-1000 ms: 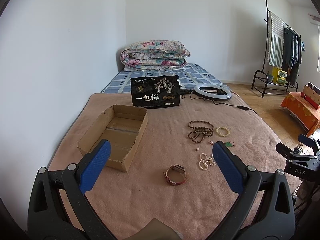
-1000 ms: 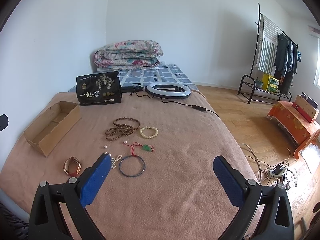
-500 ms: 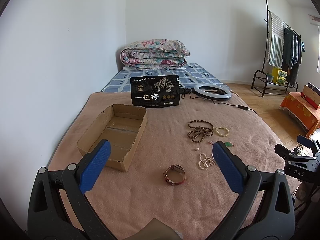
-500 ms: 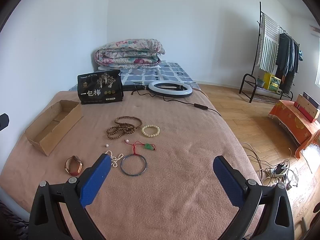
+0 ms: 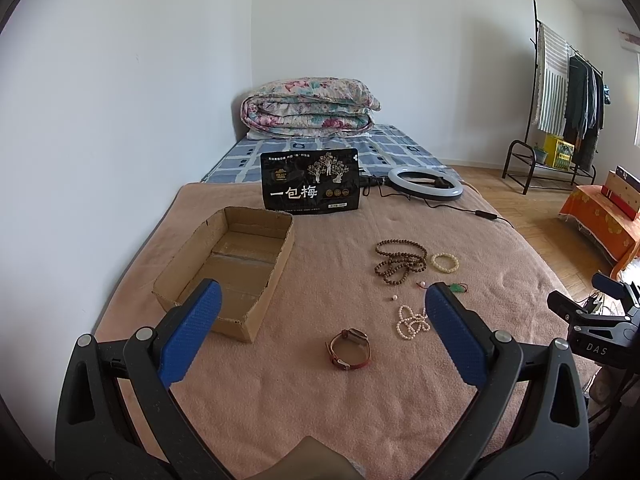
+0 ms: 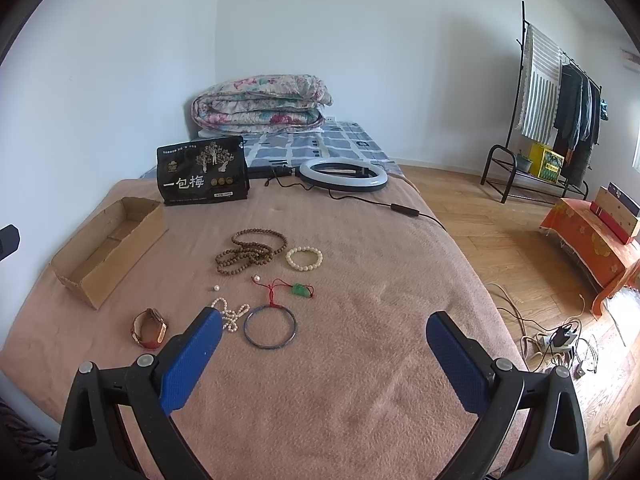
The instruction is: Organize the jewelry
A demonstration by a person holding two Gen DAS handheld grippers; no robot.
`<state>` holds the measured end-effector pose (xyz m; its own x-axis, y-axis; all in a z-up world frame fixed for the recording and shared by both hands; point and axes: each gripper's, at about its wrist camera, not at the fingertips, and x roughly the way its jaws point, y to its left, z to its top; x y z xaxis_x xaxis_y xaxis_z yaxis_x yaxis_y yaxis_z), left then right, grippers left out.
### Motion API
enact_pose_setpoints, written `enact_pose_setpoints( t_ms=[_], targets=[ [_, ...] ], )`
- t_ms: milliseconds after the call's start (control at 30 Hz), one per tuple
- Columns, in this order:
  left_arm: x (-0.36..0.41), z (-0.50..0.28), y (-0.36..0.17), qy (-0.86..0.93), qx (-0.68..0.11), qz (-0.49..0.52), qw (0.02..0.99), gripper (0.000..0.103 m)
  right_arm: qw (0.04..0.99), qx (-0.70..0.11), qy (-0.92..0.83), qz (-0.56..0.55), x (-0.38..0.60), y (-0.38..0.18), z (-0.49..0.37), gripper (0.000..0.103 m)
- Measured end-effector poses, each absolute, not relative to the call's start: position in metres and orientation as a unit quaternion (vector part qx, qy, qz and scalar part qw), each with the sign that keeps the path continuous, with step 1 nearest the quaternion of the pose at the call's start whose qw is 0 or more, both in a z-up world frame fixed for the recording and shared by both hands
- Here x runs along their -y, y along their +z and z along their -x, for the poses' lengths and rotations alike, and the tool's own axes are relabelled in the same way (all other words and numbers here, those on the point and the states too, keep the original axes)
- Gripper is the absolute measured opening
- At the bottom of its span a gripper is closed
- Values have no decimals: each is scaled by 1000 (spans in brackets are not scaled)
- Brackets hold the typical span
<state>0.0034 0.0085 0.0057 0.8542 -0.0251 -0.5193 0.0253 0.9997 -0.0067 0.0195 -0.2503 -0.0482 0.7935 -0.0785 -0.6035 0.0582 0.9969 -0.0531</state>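
Jewelry lies on a pink blanket (image 5: 320, 392). A red-strapped watch (image 5: 349, 349) (image 6: 149, 329) lies nearest my left gripper (image 5: 322, 300), which is open and empty above it. A pearl strand (image 5: 412, 321) (image 6: 230, 314), brown wooden beads (image 5: 400, 260) (image 6: 251, 250), a cream bead bracelet (image 5: 444, 262) (image 6: 304, 258), a green pendant on red cord (image 6: 301, 290) and a dark bangle (image 6: 271, 327) lie further right. An empty cardboard box (image 5: 230, 270) (image 6: 106, 246) sits left. My right gripper (image 6: 322, 330) is open and empty, near the bangle.
A black snack bag (image 5: 311, 182) (image 6: 202, 171) stands behind the box. A ring light (image 5: 425, 179) (image 6: 343, 174) with cable lies at the back. A folded quilt (image 5: 308, 108) is behind. The blanket edge drops to wood floor with cables (image 6: 560, 340) on the right.
Both views have shifted only slightly; the right gripper has drifted a little leftward and closer to the jewelry. Both grippers stay open and nothing on the blanket has moved.
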Motion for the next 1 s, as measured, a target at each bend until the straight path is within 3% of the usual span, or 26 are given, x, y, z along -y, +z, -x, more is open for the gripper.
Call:
enact_pose_setpoints(
  t_ms=[567, 1000],
  targets=[
    [5, 3, -14, -15, -283, -1, 959, 103, 942, -336, -30, 10, 251, -50, -25, 103],
    [3, -19, -50, -48, -351, -20, 935, 103, 929, -367, 3, 41, 244, -77, -53, 103]
  ],
)
